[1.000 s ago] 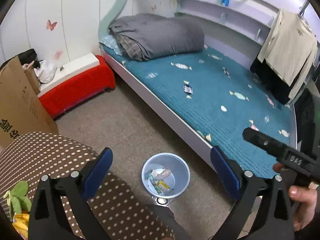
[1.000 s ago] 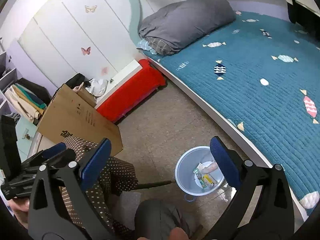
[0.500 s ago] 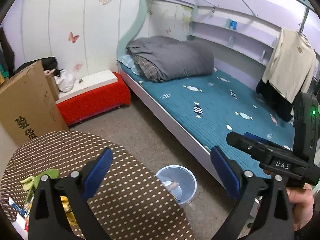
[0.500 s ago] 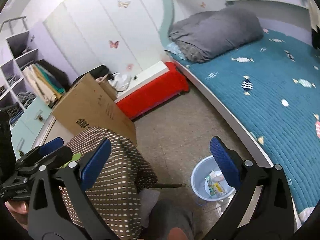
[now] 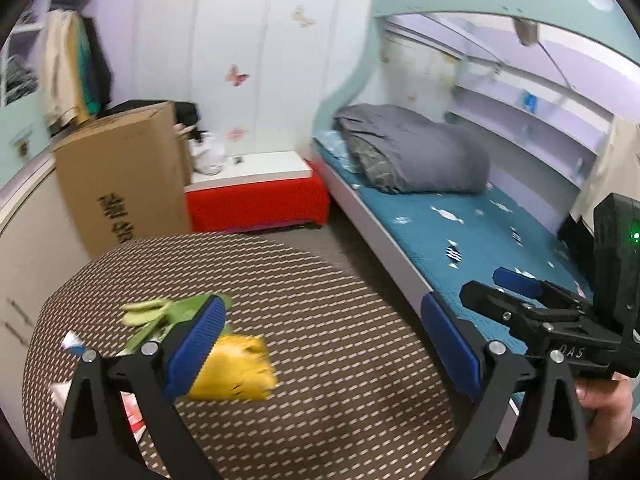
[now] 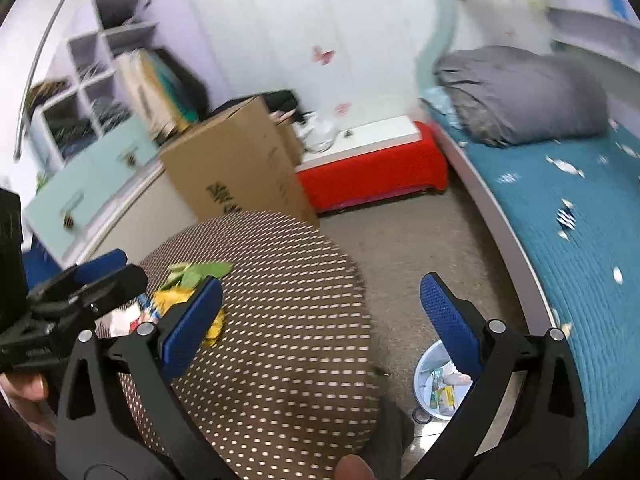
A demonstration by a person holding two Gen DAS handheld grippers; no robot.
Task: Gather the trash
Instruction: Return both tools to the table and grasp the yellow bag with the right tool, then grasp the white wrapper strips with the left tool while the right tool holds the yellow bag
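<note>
- Trash — a yellow wrapper (image 5: pixel 236 368) and green scraps (image 5: pixel 168 312) — lies on the dotted table (image 5: pixel 320 280), its left side.
- It sits just ahead of my left claw (image 5: pixel 320 344), by the left pad; my right claw (image 6: pixel 320 320) is farther off.
- Both claws gape wide, empty.
- The bin (image 6: pixel 424 376) waits on the floor, right.

My left hand-held gripper (image 5: pixel 320 336) now rises from the bin (image 6: pixel 434 394) to face the tabletop (image 5: pixel 320 280) and its yellow wrapper (image 5: pixel 240 372).

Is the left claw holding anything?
No, the left claw is wide open above the round table, nothing between its pads.
</note>
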